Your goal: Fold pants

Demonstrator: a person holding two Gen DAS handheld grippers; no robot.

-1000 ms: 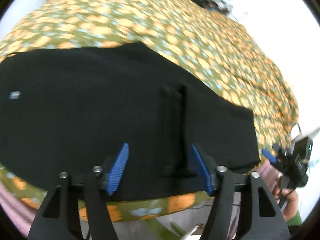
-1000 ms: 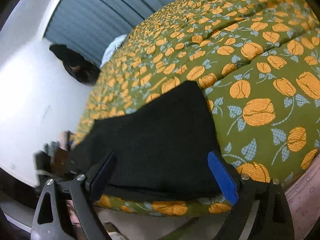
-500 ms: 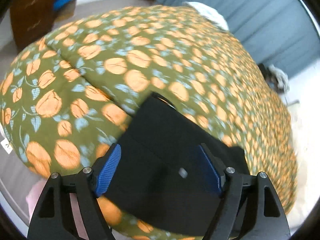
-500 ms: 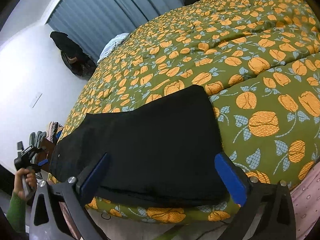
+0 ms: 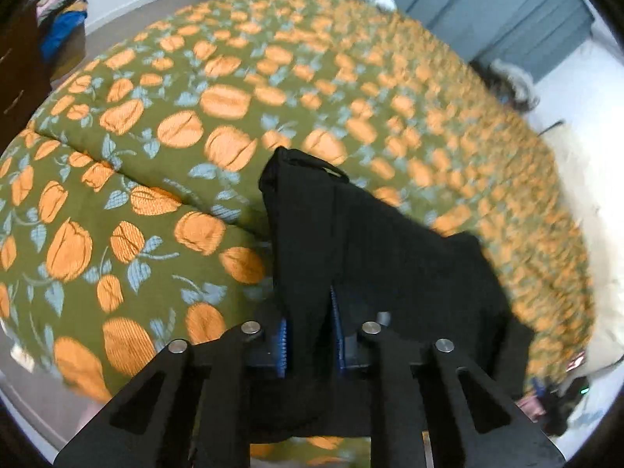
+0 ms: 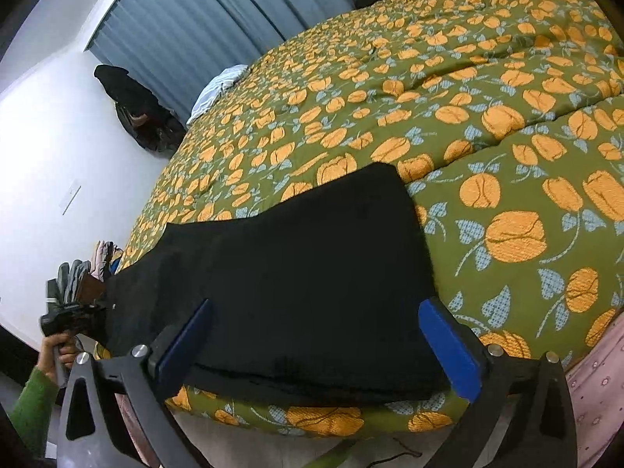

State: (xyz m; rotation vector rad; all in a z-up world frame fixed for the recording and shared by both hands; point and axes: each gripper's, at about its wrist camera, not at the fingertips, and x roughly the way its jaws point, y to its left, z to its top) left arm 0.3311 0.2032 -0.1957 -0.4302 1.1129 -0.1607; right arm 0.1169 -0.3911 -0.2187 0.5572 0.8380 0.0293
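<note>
- Black pants [image 6: 296,265] lie flat along the near edge of a bed, on an olive quilt [image 6: 487,124] printed with orange flowers;
- Left gripper [image 5: 310,331]: jaws closing, pinching a raised fold of the pants' black fabric;
- Right gripper [image 6: 316,335]: jaws spread wide above the pants' other end, gripping nothing;
- Blue curtains [image 6: 202,19] hang behind.

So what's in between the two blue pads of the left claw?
A pinched-up fold of the black pants. The left claw is closing on it, cloth bunched between its blue pads. You see this in the left wrist view.
</note>
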